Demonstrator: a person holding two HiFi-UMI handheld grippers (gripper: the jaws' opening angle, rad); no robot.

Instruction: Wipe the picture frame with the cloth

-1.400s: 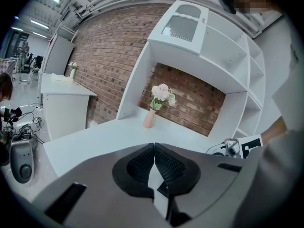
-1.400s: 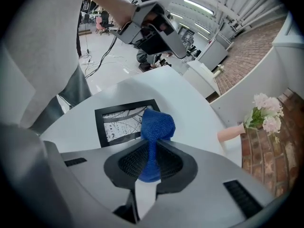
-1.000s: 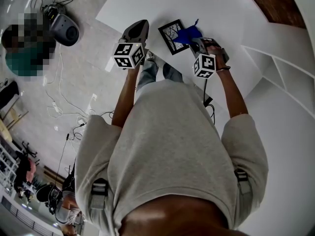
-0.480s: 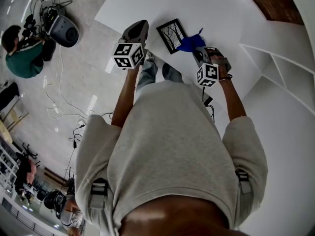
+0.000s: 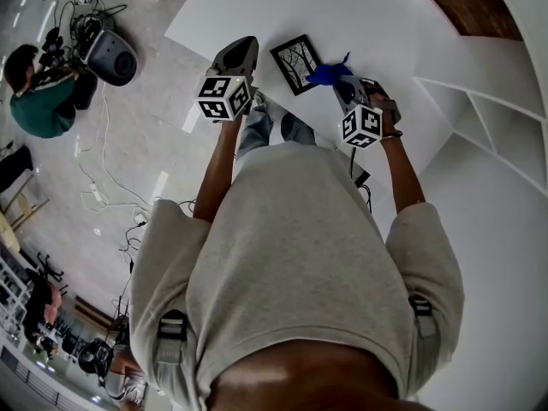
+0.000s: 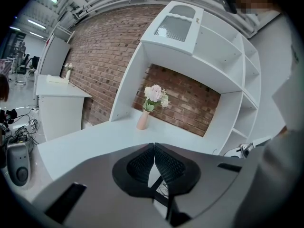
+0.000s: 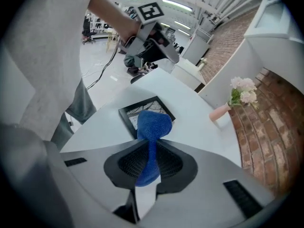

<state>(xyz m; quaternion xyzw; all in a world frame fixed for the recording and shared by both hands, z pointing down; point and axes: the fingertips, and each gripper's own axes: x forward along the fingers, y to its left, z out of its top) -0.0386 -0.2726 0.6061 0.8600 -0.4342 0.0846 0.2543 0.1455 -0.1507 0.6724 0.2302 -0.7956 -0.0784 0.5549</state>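
Returning toward the picture frame [image 5: 295, 61] after a short pull-back, the right gripper [image 5: 344, 86] now sits slightly higher in the head view than half a second ago. The blue cloth [image 7: 153, 122] pinched between its jaws reaches the frame's right edge again. A second ago the cloth lay further over that side of the frame, then it drew off toward the lower right, and now it comes back in. That reads as one back-and-forth wiping stroke, with the next pass just starting.

The frame lies flat on the white worktop [image 5: 257, 7] in the upper middle of the head view, and it has drifted only a touch to the left. In the right gripper view the cloth's loose end hangs over the frame's lower corner; whether it presses on the glass I cannot tell.

The left gripper [image 6: 154, 151] has not moved. It hovers to the left of the frame, jaws closed together on nothing, and does not steady it. The frame's left part probably still needs wiping.
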